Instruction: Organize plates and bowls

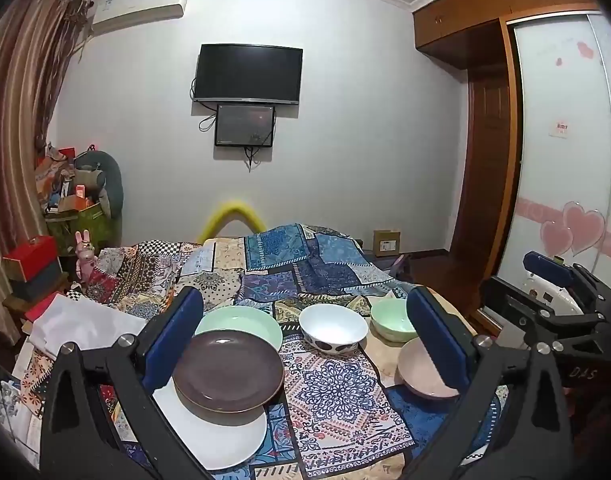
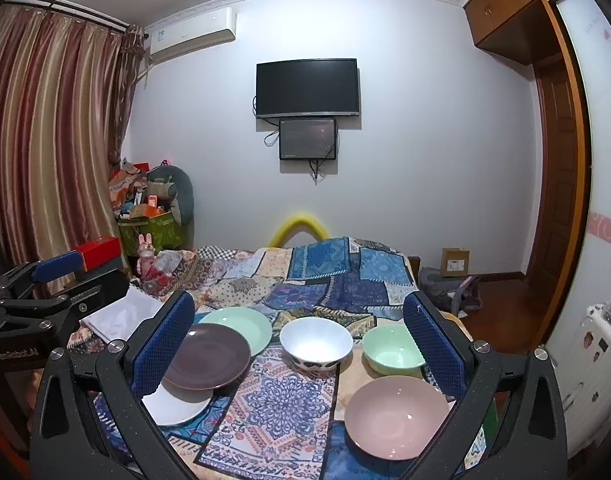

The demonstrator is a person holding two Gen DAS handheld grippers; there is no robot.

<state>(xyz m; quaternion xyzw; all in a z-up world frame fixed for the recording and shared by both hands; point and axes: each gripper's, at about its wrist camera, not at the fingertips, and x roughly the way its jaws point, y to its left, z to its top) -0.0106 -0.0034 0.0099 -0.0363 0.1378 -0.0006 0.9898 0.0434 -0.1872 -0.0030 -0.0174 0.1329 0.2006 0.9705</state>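
Left wrist view: both hand-held grippers, left (image 1: 305, 332) and right (image 2: 301, 340), spread wide, holding nothing.

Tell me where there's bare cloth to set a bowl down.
Free: the patterned cloth between the brown plate and the pink bowl, in front of the white bowl. Crowded: the three overlapping plates, left; the green bowl close behind the pink one, right.

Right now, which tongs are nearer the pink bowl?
Right. The right tongs hover open with the pink bowl just inside their right finger; the left tongs sit further left, over the brown plate.
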